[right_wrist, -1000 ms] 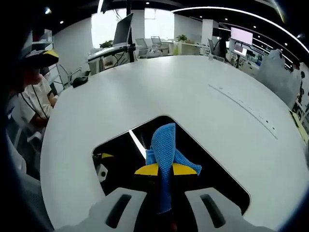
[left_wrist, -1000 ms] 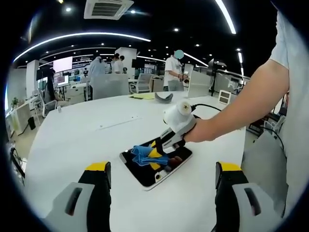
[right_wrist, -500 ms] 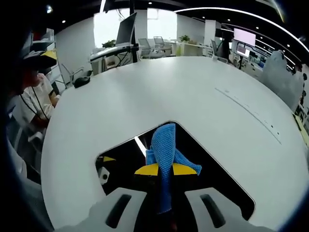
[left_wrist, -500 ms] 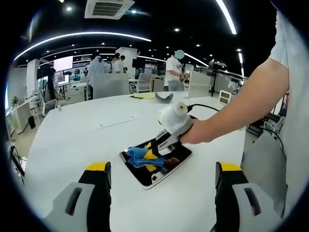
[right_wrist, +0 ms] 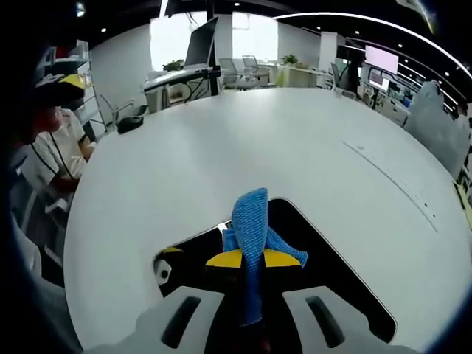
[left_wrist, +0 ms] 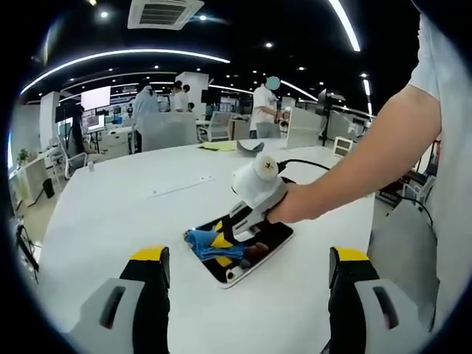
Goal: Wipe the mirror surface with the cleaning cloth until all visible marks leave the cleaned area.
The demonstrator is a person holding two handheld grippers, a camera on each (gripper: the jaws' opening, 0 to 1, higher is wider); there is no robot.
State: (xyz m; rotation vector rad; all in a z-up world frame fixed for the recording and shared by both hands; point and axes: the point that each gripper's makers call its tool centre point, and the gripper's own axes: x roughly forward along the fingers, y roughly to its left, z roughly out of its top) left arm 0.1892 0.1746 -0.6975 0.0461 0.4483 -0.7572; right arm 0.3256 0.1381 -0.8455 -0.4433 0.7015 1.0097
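A dark rectangular mirror [left_wrist: 258, 247] [right_wrist: 324, 265] with a white frame lies flat on the white table [left_wrist: 147, 206]. My right gripper [left_wrist: 221, 245] [right_wrist: 251, 259] is shut on a blue cleaning cloth [left_wrist: 200, 239] [right_wrist: 251, 221] and presses it onto the mirror near its far-left edge. A hand [left_wrist: 284, 210] holds that gripper. My left gripper [left_wrist: 247, 276] hangs open above the table in front of the mirror, its yellow-tipped fingers [left_wrist: 150, 258] wide apart with nothing between them.
The white table [right_wrist: 221, 147] spreads wide around the mirror. A dark object [left_wrist: 249, 147] and papers lie at its far side. A black cable [left_wrist: 313, 162] runs behind the hand. People stand and sit in the office beyond.
The right gripper has slid the blue cloth across the mirror toward its left edge. In the right gripper view less mirror lies ahead of the cloth. The left gripper has stayed still.
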